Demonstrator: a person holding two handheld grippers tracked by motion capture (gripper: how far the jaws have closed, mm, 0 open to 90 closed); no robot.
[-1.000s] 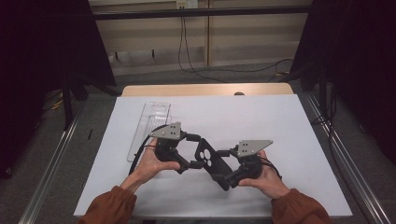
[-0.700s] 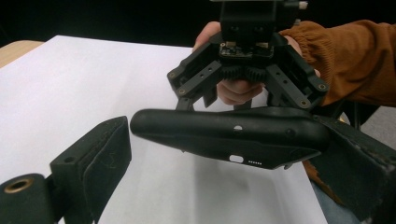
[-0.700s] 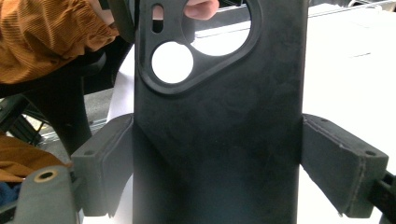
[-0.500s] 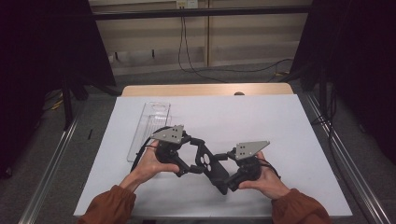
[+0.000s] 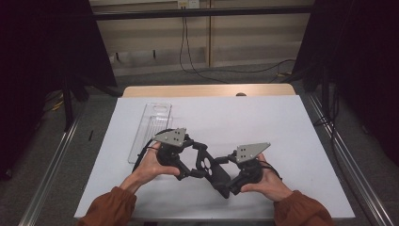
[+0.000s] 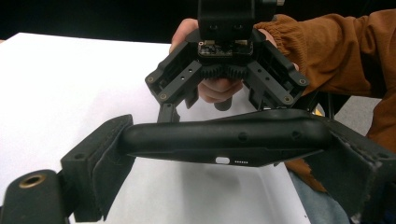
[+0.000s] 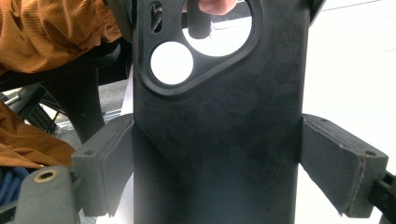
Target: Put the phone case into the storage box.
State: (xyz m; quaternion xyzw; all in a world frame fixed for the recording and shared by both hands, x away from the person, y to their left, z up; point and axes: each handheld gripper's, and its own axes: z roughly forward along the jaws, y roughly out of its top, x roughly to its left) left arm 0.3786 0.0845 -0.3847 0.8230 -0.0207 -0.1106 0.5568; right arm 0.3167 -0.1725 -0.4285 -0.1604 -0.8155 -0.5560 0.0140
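Observation:
A black phone case hangs low over the white table top between both hands. My left gripper is shut on it. In the left gripper view the case lies crosswise, edge on, with a pad pressed to each end. My right gripper grips it from the other side. In the right gripper view the back of the case, with its camera cutout at the top, stands between my jaws, and both grey pads touch its long edges.
A clear plastic tray lies on the white sheet left of centre, just beyond the left hand. A strip of wooden table edge runs along the back. Orange sleeves enter from the bottom. Metal rails flank the table.

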